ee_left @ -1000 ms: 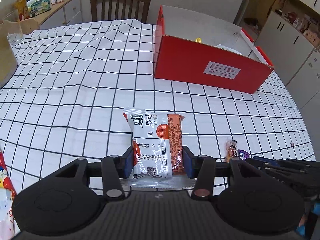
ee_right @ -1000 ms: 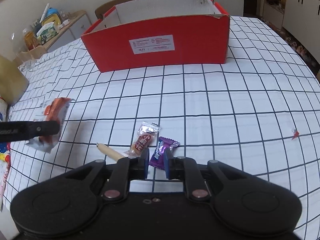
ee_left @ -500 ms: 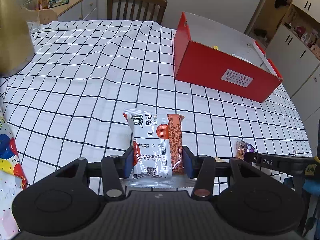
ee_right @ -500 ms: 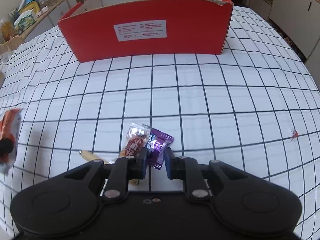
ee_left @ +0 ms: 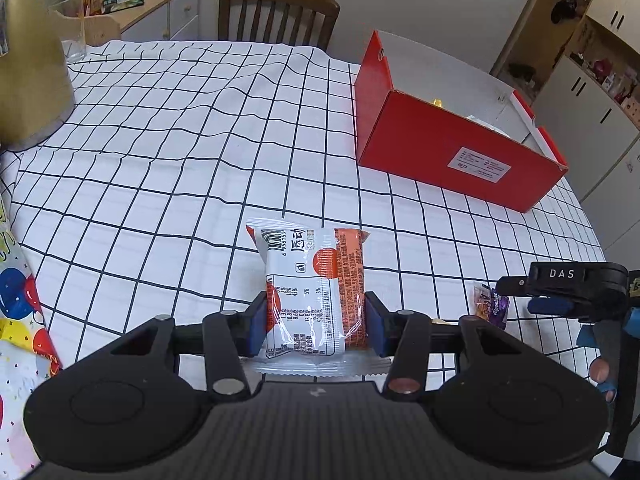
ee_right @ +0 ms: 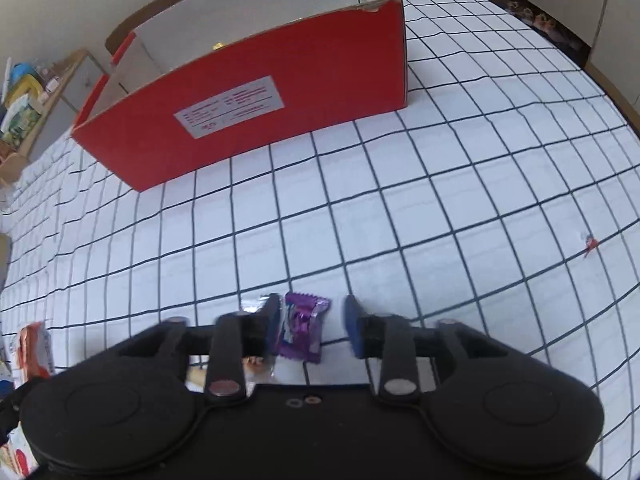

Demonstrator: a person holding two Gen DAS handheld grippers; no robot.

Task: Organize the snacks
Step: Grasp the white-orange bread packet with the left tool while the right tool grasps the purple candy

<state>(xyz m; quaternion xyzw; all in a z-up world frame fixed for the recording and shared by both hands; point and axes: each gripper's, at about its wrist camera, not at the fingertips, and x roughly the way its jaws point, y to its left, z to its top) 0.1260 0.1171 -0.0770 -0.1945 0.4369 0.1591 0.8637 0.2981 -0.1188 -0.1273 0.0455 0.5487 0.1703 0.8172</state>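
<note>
**Right jaws parted around the purple candy**

Since half a second ago, the right gripper [ee_right: 313, 322] has been spread wide, and the purple candy [ee_right: 302, 330], then pinched, now lies between its fingers against the left one. The left gripper [ee_left: 315, 322] is pressed shut on the snack packet [ee_left: 313, 292], a white and orange wrapper with a barcode and a printed table. The red box [ee_right: 256, 108] stands open well beyond, on the checked tablecloth [ee_right: 460, 200].

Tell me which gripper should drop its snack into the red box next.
Left. The left gripper is shut on the orange snack packet, held off the tablecloth. The right gripper is open, its purple candy unclamped. The red box is ahead.
</note>
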